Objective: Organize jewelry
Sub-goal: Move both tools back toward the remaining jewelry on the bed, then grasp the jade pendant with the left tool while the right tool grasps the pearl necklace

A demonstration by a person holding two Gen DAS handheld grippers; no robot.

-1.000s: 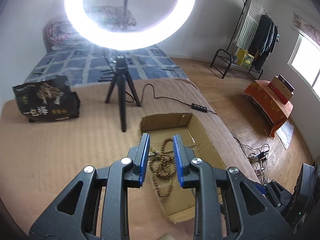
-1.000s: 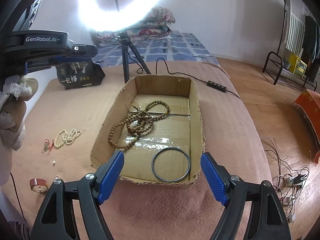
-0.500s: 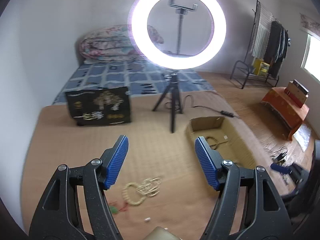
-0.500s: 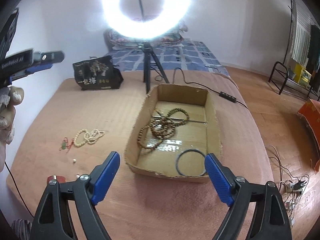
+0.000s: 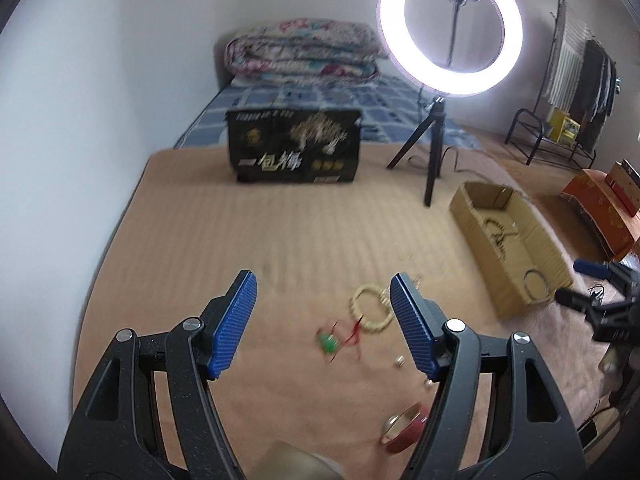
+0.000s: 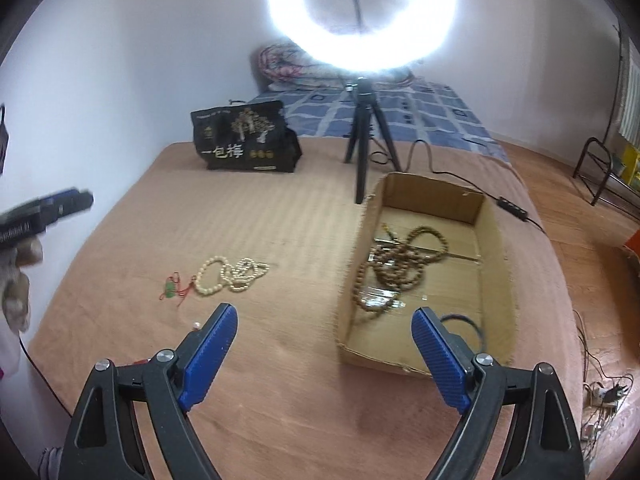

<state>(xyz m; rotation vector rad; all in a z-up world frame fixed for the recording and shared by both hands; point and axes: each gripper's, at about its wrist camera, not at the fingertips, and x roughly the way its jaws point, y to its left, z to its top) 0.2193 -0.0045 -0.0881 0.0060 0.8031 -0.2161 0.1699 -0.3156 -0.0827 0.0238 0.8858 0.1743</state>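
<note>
Grippers both stand spread wide with nothing between the blue pads. Left gripper (image 5: 323,322) hangs above the tan blanket (image 5: 280,236), left of the box (image 5: 476,216); the view is motion-blurred. Right gripper (image 6: 325,356) hangs over the blanket at the near left corner of the box (image 6: 352,276), its right finger overlapping the box's near end in view.

Inside the box: brown beads (image 6: 400,260) in a tangled heap toward the left wall, and a dark bangle (image 6: 476,326) at the near end, partly hidden by the right finger.

Left of the box, on the blanket: pale beads (image 6: 230,274) in loose loops, well apart from the box. Just left of them, touching, a green pendant (image 6: 171,290) on red cord. Nearer the left gripper lie a small pearl (image 6: 196,325) and a red bangle (image 5: 406,430), the latter blurred.

Behind the box: ring light (image 6: 362,12) on a tripod, touching distance from the far left corner. Black bag (image 6: 244,140) stands farther left of that.
</note>
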